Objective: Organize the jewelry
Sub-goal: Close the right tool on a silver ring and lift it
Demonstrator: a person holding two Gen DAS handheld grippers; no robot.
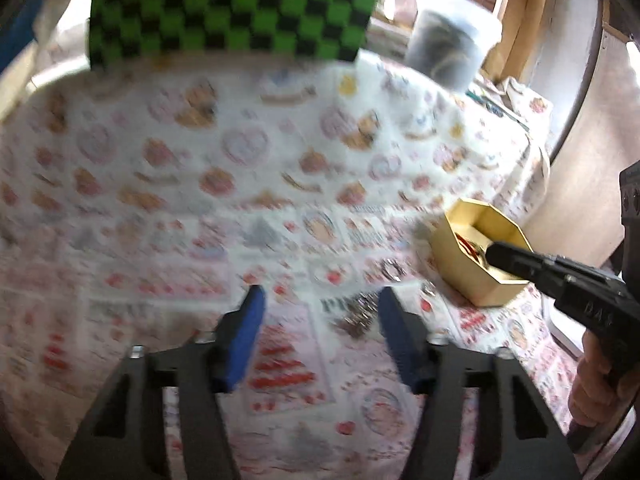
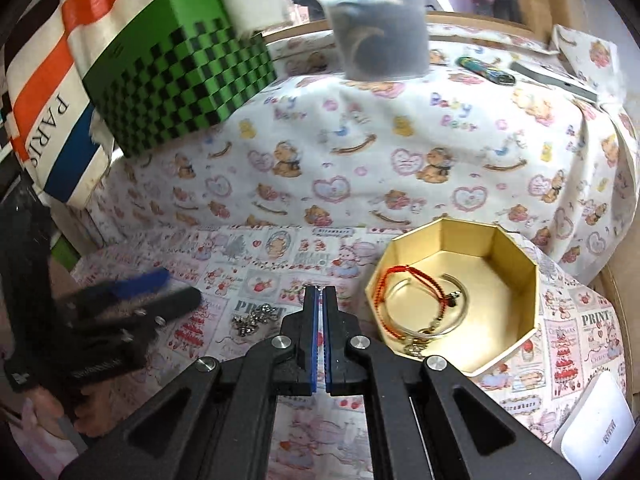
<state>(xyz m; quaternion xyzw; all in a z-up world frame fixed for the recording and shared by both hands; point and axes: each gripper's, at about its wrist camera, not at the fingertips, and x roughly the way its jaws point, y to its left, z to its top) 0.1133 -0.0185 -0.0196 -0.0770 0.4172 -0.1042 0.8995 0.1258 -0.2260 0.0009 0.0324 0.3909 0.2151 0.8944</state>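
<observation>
A gold octagonal box (image 2: 516, 280) stands open on the patterned cloth; it also shows in the left wrist view (image 1: 460, 256). Inside lie a red cord bracelet (image 2: 384, 280) and a silver bangle (image 2: 424, 308). A silver chain piece (image 2: 254, 318) lies on the cloth left of the box, blurred in the left wrist view (image 1: 356, 316). My right gripper (image 2: 320, 292) is shut and empty, just left of the box. My left gripper (image 1: 320, 300) is open and empty, above the cloth near the chain piece; it appears blurred in the right wrist view (image 2: 160, 288).
A green-and-black checkered box (image 2: 176, 80) sits at the back left beside a striped bag (image 2: 48, 120). A translucent plastic container (image 2: 380, 32) stands at the back. A white device (image 2: 596, 420) lies at the front right. Pens (image 2: 484, 66) lie far right.
</observation>
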